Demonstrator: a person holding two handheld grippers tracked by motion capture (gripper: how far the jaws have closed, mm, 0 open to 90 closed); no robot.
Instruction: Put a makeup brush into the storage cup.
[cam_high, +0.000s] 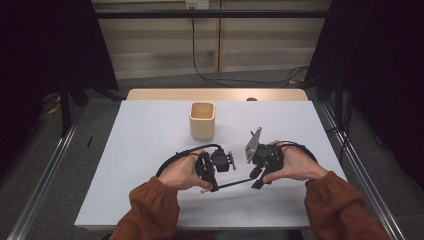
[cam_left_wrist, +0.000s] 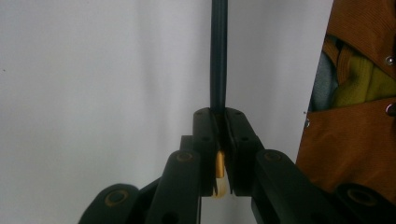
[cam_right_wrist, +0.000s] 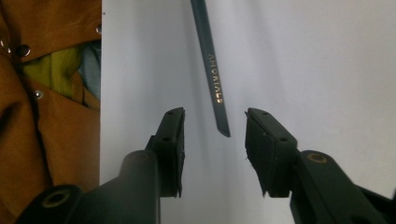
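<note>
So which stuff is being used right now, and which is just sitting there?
In use:
- dark pencil, clamped at one end in the left gripper
- right gripper, open around the pencil's free tip, not touching it

Just sitting there:
- beige cup, farther back on the white table

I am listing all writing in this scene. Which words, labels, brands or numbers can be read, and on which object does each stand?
"AMORTALS": gold letters along the dark pencil, seen in the right gripper view; the reading is my best guess, since the letters are small and slanted.
No other writing can be read; none is visible on the beige cup.
</note>
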